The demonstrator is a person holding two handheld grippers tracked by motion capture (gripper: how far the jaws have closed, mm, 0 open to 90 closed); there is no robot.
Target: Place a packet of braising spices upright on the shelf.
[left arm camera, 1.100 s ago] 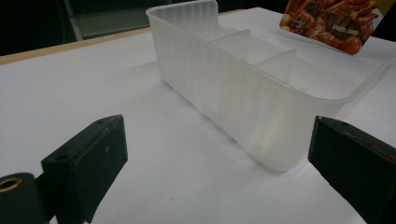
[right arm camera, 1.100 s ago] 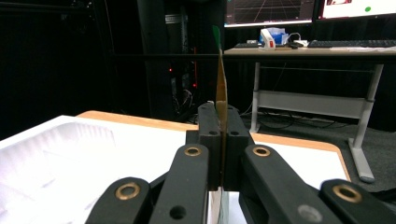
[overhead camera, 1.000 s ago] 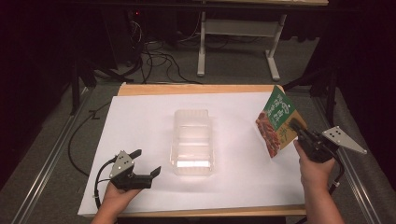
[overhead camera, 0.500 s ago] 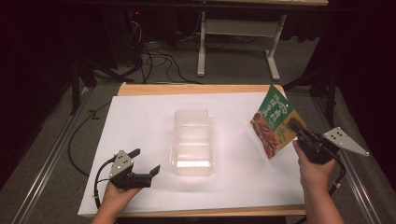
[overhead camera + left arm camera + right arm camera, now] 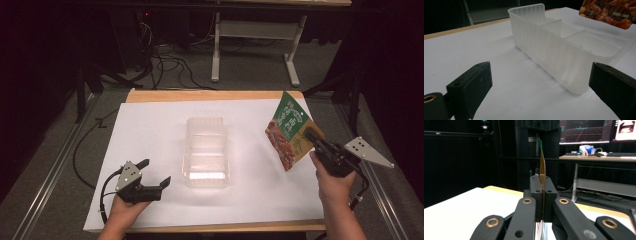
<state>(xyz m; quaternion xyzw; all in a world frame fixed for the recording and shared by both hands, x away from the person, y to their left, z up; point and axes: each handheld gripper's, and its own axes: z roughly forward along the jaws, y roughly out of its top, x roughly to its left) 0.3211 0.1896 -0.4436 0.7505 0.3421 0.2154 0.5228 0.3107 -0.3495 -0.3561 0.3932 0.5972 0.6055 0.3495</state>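
1. Right gripper view: our jaws pinch the snack pouch (image 5: 542, 170) edge-on, no gap.
2. High view: right gripper (image 5: 311, 136) holds the pouch above the table's right side; vs a sec ago it's edged slightly toward the clear tray (image 5: 206, 152), so a drop-in looks near.
3. Left gripper (image 5: 152, 173) rests w/ jaws wide, empty, near the tray.

1. A white sheet (image 5: 150, 145) covers most of the tabletop in the centre of the high view.
2. A wooden table edge (image 5: 210, 95) shows along the sheet's top.
3. A white desk frame (image 5: 255, 35) stands at upper centre.
4. Black cables (image 5: 165, 65) lie on the floor at upper left.
5. Monitors (image 5: 586, 131) glow at the upper right of the right gripper view.
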